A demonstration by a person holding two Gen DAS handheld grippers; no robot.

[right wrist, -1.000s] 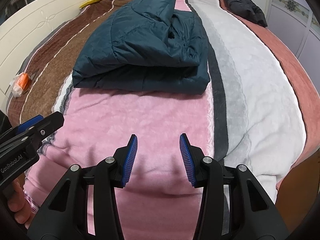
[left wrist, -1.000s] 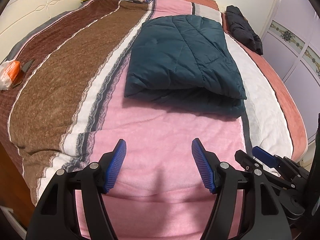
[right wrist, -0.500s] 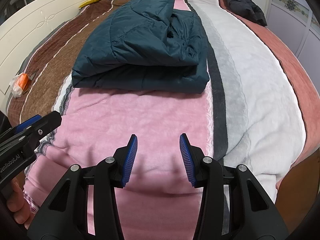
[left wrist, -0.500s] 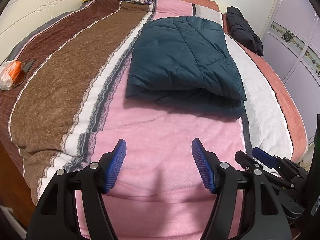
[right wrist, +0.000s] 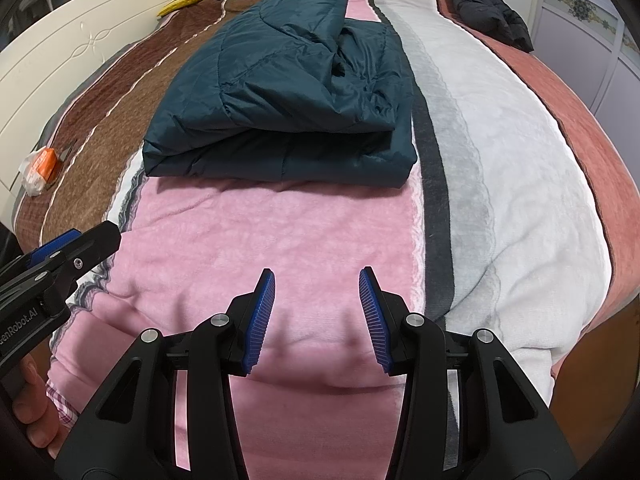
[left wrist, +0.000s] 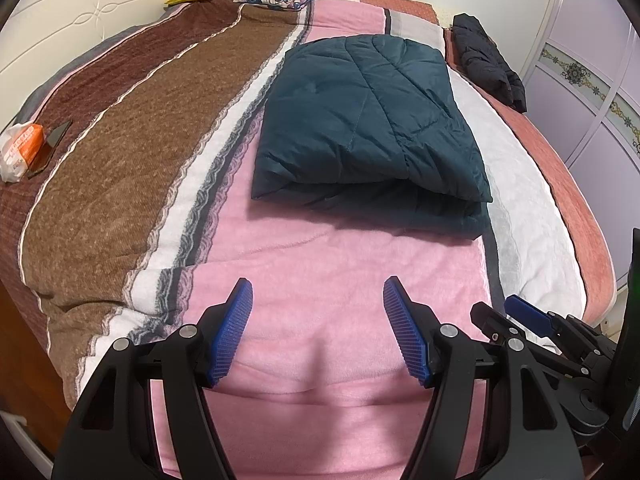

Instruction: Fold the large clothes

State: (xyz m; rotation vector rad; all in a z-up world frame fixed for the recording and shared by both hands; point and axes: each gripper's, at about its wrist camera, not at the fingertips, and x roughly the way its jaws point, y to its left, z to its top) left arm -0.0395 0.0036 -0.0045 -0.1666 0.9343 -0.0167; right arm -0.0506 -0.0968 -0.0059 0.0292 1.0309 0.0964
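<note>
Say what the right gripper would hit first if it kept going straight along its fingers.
Most likely the pink stripe of the blanket: the right gripper, open and empty, points down at it. The folded teal jacket lies farther up the bed; depth is uncertain.

Folded teal jacket (left wrist: 368, 128) on striped blanket (left wrist: 120, 184)

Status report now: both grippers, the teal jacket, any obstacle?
Left gripper open, empty. Right gripper open, empty. Teal jacket folded on bed, untouched. Nothing in the way.
</note>
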